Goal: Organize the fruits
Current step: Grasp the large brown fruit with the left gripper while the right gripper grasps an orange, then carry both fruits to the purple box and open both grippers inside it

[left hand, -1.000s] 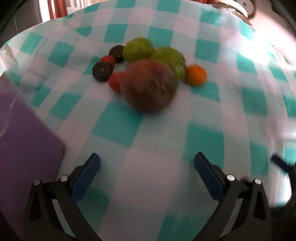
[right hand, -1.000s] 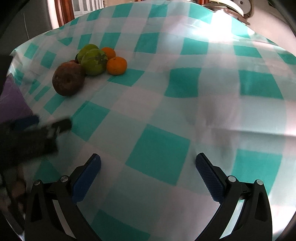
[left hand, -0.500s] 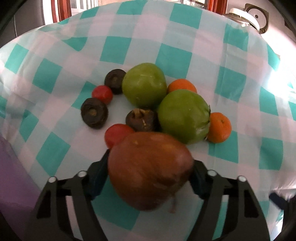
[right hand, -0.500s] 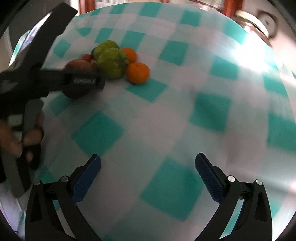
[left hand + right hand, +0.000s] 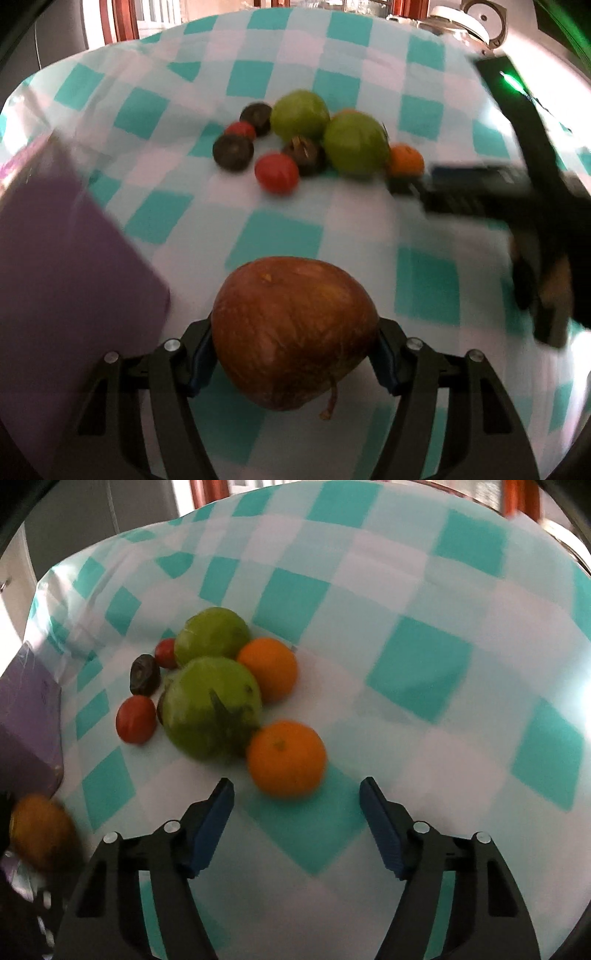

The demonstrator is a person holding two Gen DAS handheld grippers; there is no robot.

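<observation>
My left gripper (image 5: 291, 363) is shut on a large brown-red apple (image 5: 293, 332) and holds it above the checked cloth. Beyond it lies a pile of fruit: two green tomatoes (image 5: 356, 142), red tomatoes (image 5: 277, 172), dark round fruits (image 5: 232, 151) and an orange (image 5: 406, 160). My right gripper (image 5: 297, 818) is open, just short of the near orange (image 5: 286, 758), with a green tomato (image 5: 210, 707) and a second orange (image 5: 269, 668) behind it. The held apple shows blurred at the right wrist view's lower left (image 5: 40, 830).
A purple box (image 5: 62, 280) stands at the left, close to the held apple; it also shows in the right wrist view (image 5: 26, 716). The teal and white cloth (image 5: 424, 664) covers the whole table. A metal pot (image 5: 461, 22) stands at the far right edge.
My left gripper closed on the apple and pulled it back from the pile toward the purple box. My right gripper moved in to the near orange, staying open.
</observation>
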